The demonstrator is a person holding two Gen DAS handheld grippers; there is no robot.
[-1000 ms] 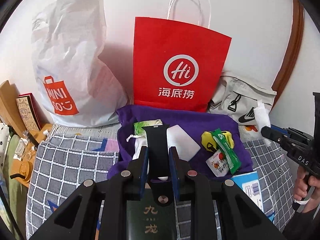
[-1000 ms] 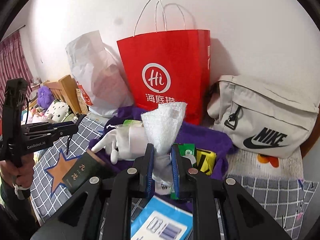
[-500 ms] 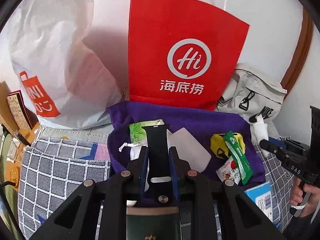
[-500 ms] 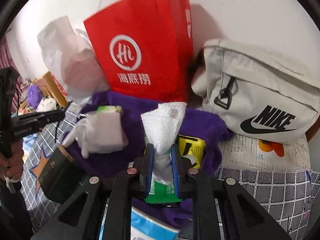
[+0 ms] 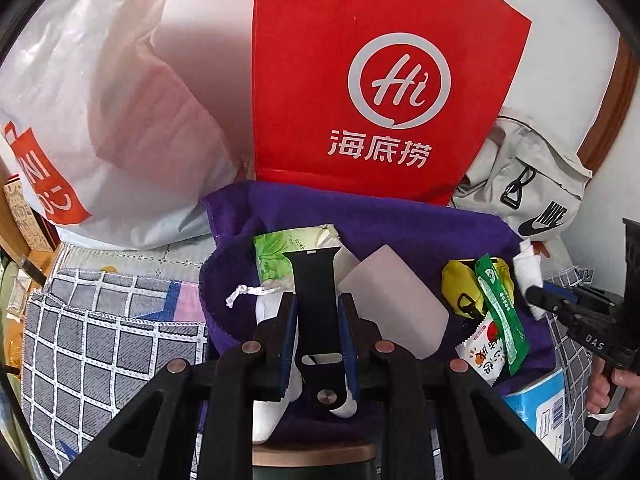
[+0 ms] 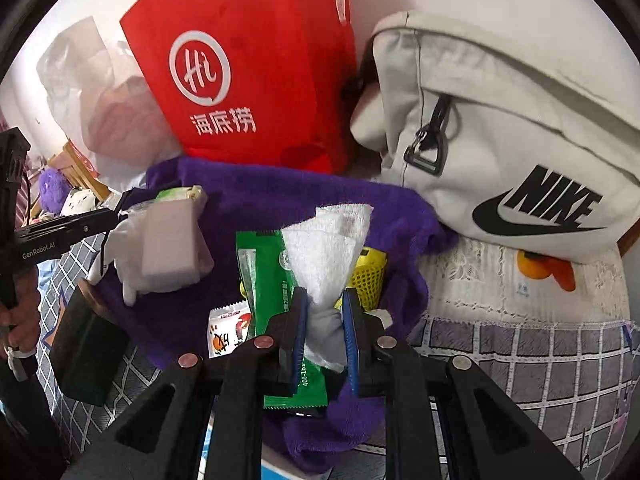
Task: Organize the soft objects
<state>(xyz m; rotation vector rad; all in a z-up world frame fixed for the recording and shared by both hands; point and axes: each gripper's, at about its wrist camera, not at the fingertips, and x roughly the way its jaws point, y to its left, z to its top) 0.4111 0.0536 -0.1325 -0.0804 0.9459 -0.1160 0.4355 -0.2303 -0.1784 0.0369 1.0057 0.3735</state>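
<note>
My left claw (image 5: 317, 320) grips the black rubber watch strap (image 5: 316, 292), my right claw (image 6: 324, 320) the white crumpled cloth (image 6: 326, 248); next I'd place both on the purple fleece towel (image 6: 280, 200)

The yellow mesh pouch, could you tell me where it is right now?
The yellow mesh pouch lies on the purple cloth, just right of the white cloth held in the right gripper.

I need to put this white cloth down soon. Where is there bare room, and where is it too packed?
Free: the checked bedding below the Nike bag, right of the purple towel; also checked bedding left of the towel, below the Miniso bag. Crowded: the towel's middle, with green packet, yellow pouch, white glove. The right gripper grips the white cloth.
</note>
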